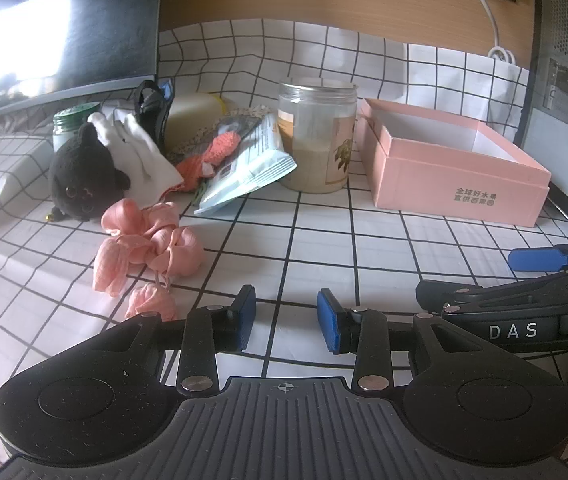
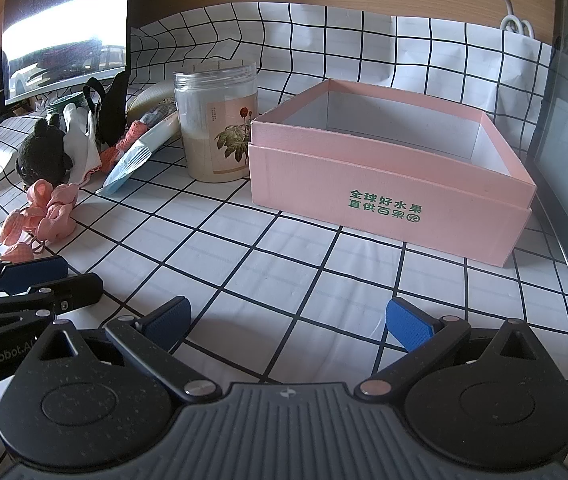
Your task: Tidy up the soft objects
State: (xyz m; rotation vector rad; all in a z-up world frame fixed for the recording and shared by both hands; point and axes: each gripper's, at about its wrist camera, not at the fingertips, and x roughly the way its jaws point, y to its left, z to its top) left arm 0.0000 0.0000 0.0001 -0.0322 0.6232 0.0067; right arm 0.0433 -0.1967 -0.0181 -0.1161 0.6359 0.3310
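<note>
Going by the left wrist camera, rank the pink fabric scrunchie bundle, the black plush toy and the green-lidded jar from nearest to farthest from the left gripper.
1. Pink fabric scrunchie bundle: just ahead-left of the left gripper, on the checked tablecloth.
2. Black plush toy: farther back-left, beyond the bundle.
3. Green-lidded jar: farthest, behind the plush.

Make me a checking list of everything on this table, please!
Surface: white grid tablecloth, wrinkled at the left.
Job's things: black plush toy, pink fabric bundle, white cloth and orange knit piece lie at the left; pink box at the right, open, nothing seen inside.
Clutter: clear jar holding beige powder, pale blue packet, green-lidded jar, black strap.
Grippers: left gripper open, holding nothing; right gripper open wider, holding nothing.
Cables: white cable down the back wall.
Surroundings: dark monitor at the left, wooden wall behind.
</note>
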